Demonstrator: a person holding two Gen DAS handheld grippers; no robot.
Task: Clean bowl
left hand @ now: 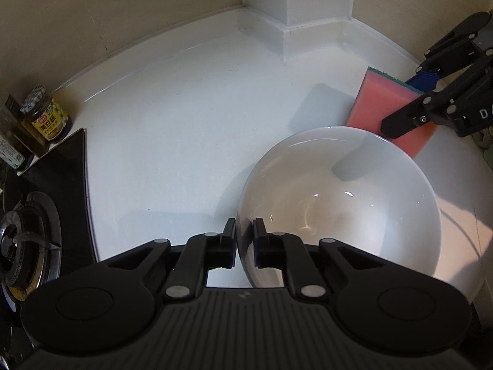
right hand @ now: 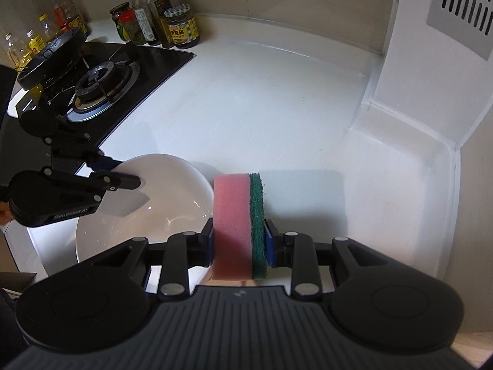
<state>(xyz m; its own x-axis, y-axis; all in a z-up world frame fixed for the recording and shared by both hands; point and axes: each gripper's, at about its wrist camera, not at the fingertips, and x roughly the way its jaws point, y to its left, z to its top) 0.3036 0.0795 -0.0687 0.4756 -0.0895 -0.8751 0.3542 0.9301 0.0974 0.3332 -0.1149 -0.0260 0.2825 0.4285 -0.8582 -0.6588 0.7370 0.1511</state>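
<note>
the white counter [right hand: 246, 117] takes up most of the room here, with the black stove [right hand: 101, 83] at its far left end, and the bowl [left hand: 339, 203] sits on the counter near the front edge, just right of the stove; it looks like glazed white ceramic, so i'd judge it fairly heavy, stiff, slick where it shines and liable to chip if knocked, and the rim is the sensible place to hold it, which is where the left gripper [left hand: 244, 243] has it, one finger inside and one outside the near wall, clamped on it; the right gripper [right hand: 238, 243] is squeezed onto the sponge [right hand: 238, 225], held on edge just beside the bowl's rim, pink foam to the left and green scrub layer to the right, soft and light, giving a little under the fingers, so it should press easily into the bowl's curve; behind the stove stand jars and bottles [right hand: 154, 21], one jar [right hand: 182, 27] with a checked lid and a yellow label in chinese characters i can't make out, and the side of the left gripper reads "genrobot.ai"
</note>
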